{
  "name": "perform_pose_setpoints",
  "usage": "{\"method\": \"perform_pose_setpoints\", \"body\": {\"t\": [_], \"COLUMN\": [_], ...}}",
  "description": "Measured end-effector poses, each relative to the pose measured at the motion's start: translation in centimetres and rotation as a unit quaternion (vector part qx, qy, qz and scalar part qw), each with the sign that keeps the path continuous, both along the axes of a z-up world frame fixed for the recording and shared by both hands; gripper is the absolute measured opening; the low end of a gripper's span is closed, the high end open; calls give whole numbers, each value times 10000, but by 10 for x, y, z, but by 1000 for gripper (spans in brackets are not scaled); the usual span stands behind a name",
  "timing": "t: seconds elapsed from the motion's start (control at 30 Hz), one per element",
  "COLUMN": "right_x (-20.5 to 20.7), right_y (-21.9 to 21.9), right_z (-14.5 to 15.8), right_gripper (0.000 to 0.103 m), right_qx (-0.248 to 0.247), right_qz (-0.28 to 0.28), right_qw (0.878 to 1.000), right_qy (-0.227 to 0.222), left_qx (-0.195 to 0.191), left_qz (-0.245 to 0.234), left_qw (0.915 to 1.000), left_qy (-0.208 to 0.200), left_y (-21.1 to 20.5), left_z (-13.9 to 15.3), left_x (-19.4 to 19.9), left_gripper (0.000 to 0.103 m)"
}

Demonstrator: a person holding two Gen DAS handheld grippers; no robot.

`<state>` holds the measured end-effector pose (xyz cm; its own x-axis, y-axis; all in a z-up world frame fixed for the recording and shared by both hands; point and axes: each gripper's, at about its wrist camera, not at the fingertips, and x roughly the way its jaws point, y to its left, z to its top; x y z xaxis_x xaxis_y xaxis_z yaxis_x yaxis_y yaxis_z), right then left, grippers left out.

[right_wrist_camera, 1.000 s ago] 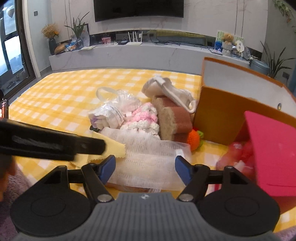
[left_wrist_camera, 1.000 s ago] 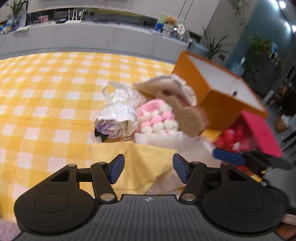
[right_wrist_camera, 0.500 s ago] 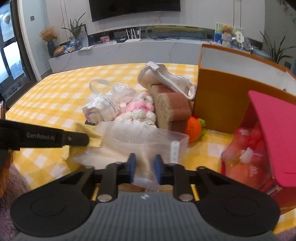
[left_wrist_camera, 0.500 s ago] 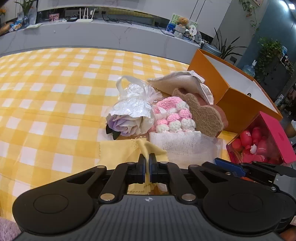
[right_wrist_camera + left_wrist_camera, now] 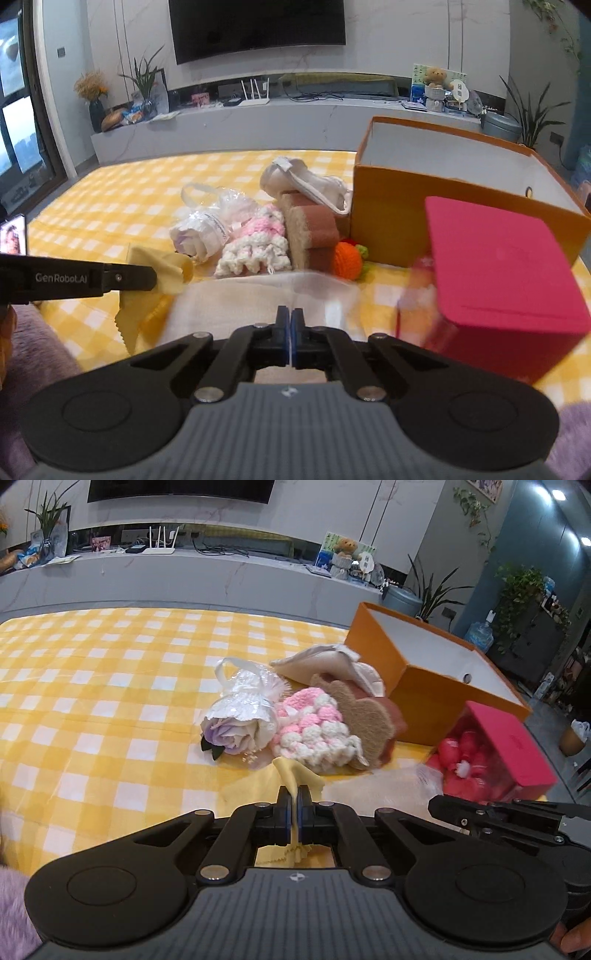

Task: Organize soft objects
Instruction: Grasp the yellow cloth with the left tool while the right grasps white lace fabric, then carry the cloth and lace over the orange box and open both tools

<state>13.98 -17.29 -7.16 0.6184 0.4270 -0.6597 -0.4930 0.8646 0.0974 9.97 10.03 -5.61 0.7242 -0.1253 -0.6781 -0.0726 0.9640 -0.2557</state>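
Observation:
My left gripper (image 5: 293, 805) is shut on a fold of the yellow cloth (image 5: 297, 775), which rises off the checked tablecloth. From the right wrist view the left gripper (image 5: 149, 277) holds that yellow cloth (image 5: 162, 264) at the left. My right gripper (image 5: 291, 332) is shut on the near edge of a white gauze cloth (image 5: 266, 295), blurred and lifted in front of it. Behind them lie a wrapped rose (image 5: 236, 727), a pink and white crochet piece (image 5: 314, 731), a brown sponge (image 5: 369, 716) and a white pouch (image 5: 325, 664).
An open orange box (image 5: 436, 698) stands at the back right. A pink-lidded box (image 5: 498, 269) with red soft pieces sits close on the right. An orange crochet carrot (image 5: 347, 260) lies by the sponge. The yellow checked table (image 5: 92, 701) stretches to the left.
Both grippers went from open to shut, the left on the yellow cloth and the right on the white gauze. Both cloths now lift off the table as the grippers pull back.

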Motion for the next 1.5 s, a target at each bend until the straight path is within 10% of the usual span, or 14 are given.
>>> {"method": "perform_pose_setpoints", "body": {"t": [0.9,1.5], "right_x": [-56,81], "right_y": [-95,-136], "right_z": [88,115], "right_gripper": [0,0], "right_qx": [617,195], "right_qz": [-703,-924], "right_qw": [9878,9830], "right_qy": [-1241,-1572], "left_qx": [349,1120], "left_qz": [-922,-1822], "left_qw": [9865,9655], "left_qy": [-1309,-1487], "left_y": [-82,-147], "left_z": [100,126], "left_x": [-27,114], "left_gripper": [3,3]}}
